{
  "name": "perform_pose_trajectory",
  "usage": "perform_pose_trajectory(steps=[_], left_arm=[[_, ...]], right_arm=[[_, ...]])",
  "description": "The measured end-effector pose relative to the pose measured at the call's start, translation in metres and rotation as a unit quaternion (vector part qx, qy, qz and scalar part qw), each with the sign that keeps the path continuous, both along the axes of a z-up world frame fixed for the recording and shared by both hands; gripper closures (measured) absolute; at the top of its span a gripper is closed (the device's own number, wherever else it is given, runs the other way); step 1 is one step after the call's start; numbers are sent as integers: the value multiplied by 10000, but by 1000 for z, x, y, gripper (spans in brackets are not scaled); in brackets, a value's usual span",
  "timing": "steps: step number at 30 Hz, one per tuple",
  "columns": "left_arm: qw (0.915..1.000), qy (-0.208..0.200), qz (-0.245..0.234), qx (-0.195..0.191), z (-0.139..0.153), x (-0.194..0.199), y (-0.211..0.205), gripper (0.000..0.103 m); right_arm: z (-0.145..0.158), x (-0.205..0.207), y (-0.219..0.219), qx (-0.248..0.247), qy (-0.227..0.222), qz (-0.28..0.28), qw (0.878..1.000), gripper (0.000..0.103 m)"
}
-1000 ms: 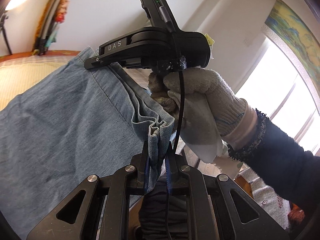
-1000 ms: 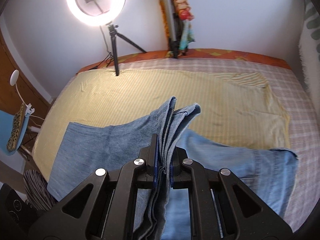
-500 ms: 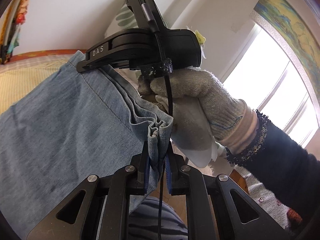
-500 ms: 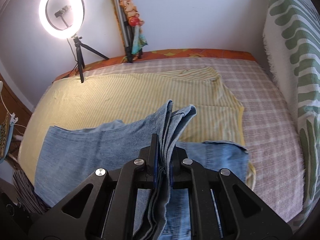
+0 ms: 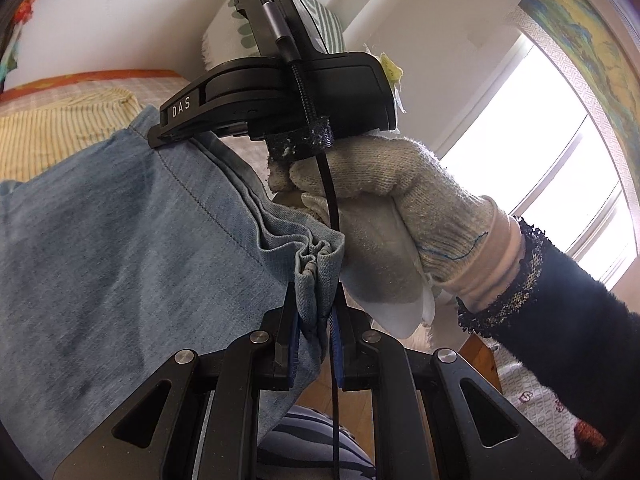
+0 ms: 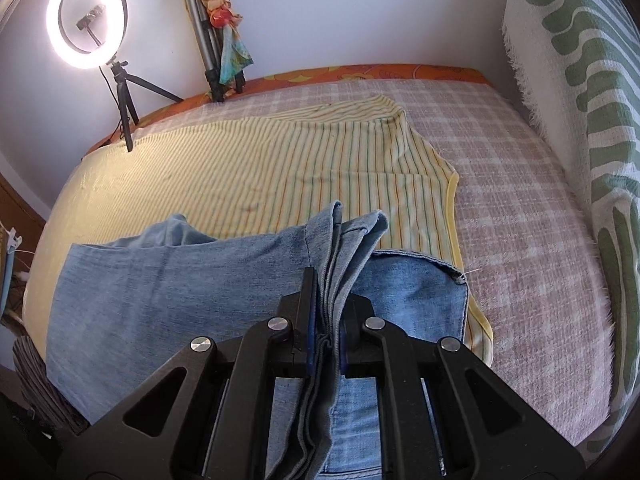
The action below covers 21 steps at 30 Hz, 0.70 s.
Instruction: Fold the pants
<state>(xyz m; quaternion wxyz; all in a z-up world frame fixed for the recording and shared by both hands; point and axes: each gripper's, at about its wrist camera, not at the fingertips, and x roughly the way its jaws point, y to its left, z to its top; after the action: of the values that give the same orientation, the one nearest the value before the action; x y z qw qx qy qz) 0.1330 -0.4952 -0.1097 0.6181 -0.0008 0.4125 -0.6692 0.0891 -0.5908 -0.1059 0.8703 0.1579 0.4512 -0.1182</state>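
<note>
The left gripper (image 5: 314, 312) pinches a bunched edge of the blue pants (image 5: 120, 248). The right gripper (image 6: 326, 312) squeezes thick folds (many layers) above the bed (image 6: 520, 208).

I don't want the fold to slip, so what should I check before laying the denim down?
1. Left gripper clamped on the light blue denim pants: ok, a bunched edge sits between its fingers.
2. Right gripper clamped: ok, several denim layers are pinched.
3. Edge between the grippers taut: ok in the left wrist view.
4. Lower denim layer flat on the yellow striped sheet: ok where visible; a small bump shows at the far left corner.
5. Layers aligned: cannot tell.
6. Black cable clear of the left jaws: not ok, it runs right beside the pinched cloth.
</note>
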Motion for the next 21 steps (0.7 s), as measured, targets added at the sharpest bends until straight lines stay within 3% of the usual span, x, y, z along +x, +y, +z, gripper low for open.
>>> perform_pose_trajectory(steps=[3,6,11,12,15,21], left_arm=[[9999,-34,-41,107,0,-2,-5,87],[9994,-151,-94,296,3,3,-4,72],[9992,-99,190,331,15,32,29,71],[9991,-89,291,311,14,39,39,71],[9971,-182,665,313,19,65,76,71],[9847,-459,1588,545,19,92,175,71]], right_arm=[[-4,1,-1,-23,64,29,10000,95],[-7,2,-2,-51,122,58,9999,95],[-6,4,-3,-160,234,87,9996,94],[-5,4,-3,-220,300,94,9993,93],[5,0,-2,-675,424,-136,9967,67],[37,-16,13,-484,10,-42,9988,61]])
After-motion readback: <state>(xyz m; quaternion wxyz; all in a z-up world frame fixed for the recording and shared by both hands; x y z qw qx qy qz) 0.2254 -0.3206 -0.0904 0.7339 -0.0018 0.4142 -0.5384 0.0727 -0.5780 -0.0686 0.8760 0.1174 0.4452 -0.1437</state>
